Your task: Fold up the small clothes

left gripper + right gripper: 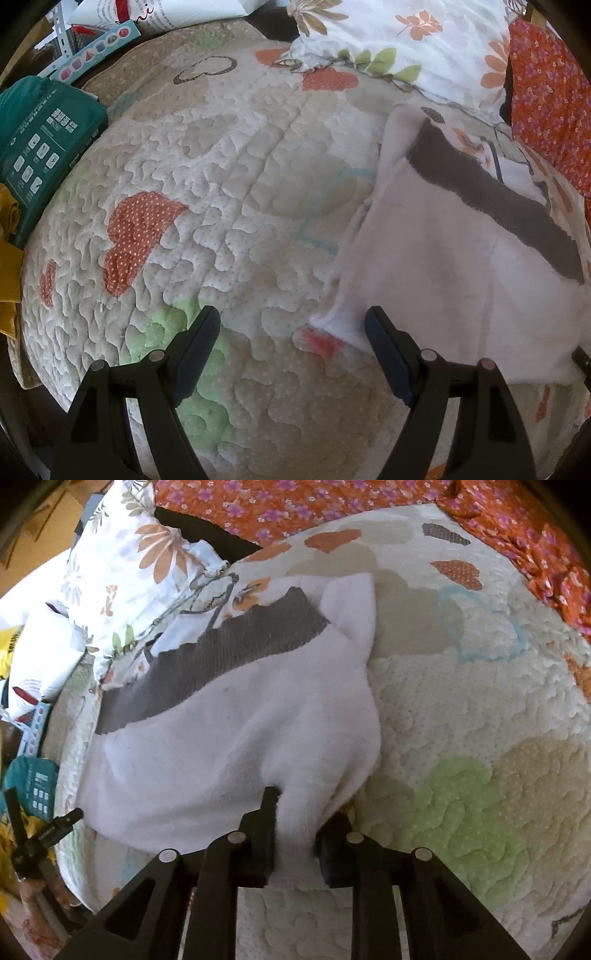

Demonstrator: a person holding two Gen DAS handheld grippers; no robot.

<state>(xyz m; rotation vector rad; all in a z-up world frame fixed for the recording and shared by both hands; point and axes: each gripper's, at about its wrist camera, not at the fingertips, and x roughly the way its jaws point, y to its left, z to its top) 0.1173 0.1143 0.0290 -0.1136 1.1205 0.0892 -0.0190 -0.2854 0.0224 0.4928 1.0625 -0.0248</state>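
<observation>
Showing left claw (291, 326) spread apart over the quilt (229, 192), beside the white garment (424, 266), likely ready for a corner | right claw (295, 834) clamped on the garment's bunched edge, probably to fold it | pillow (122, 554) and orange sheet (295, 506) behind.

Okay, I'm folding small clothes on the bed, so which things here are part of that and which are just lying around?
Part of the job:
white garment with grey band
right gripper, pinching the garment's near edge
left gripper, open beside the garment
quilt, the folding surface

Just lying about:
floral pillow
orange flowered fabric
green package
yellow cloth
</observation>
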